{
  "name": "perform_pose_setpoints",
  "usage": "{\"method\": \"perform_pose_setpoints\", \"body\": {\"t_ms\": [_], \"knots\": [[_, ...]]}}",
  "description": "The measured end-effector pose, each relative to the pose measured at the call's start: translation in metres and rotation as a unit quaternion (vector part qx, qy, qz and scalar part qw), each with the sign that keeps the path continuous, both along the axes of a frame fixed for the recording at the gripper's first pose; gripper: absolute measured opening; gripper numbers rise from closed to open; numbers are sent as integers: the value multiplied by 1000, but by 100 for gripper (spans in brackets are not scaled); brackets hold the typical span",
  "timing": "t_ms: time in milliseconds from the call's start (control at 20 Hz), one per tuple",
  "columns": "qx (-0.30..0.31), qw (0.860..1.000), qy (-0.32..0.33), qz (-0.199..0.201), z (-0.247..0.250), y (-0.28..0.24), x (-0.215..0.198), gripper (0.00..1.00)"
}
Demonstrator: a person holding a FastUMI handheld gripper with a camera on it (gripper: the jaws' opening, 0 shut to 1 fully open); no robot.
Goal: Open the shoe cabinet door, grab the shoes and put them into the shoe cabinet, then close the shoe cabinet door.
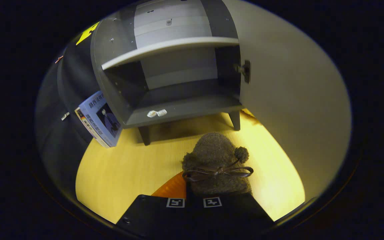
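While tongs (193, 200) grip one shoe (216, 160), cabinet (178, 110) open.

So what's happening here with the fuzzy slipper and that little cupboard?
A person is working a handheld claw that is clamped on a fuzzy brown slipper with a bow and pompoms, held just above the yellow wooden floor. Ahead stands the shoe cabinet with its door already swung open, showing a shelf and a bottom compartment. The slipper is not yet inside. A book leans against the cabinet's side.

fuzzy knit shoe (216, 156), matt cabinet (178, 100)
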State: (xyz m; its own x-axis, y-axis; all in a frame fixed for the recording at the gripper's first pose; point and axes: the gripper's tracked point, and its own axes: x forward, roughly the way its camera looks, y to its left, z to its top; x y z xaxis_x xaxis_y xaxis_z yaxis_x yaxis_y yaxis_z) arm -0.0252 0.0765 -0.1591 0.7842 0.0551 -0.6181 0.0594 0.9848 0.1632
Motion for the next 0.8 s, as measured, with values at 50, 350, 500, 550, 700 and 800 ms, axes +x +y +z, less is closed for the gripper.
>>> {"method": "perform_pose_setpoints", "body": {"t_ms": [50, 350, 500, 550, 700, 800], "knots": [[5, 1000, -4, 2, 9, 3, 1, 6], [47, 998, -43, 20, 67, 26, 25, 5], [69, 996, -41, 29, 88, 41, 38, 5], [65, 996, -47, 32, 95, 39, 44, 5], [40, 997, -55, 40, 103, 33, 65, 5], [30, 997, -59, 46, 107, 34, 83, 5]]}}
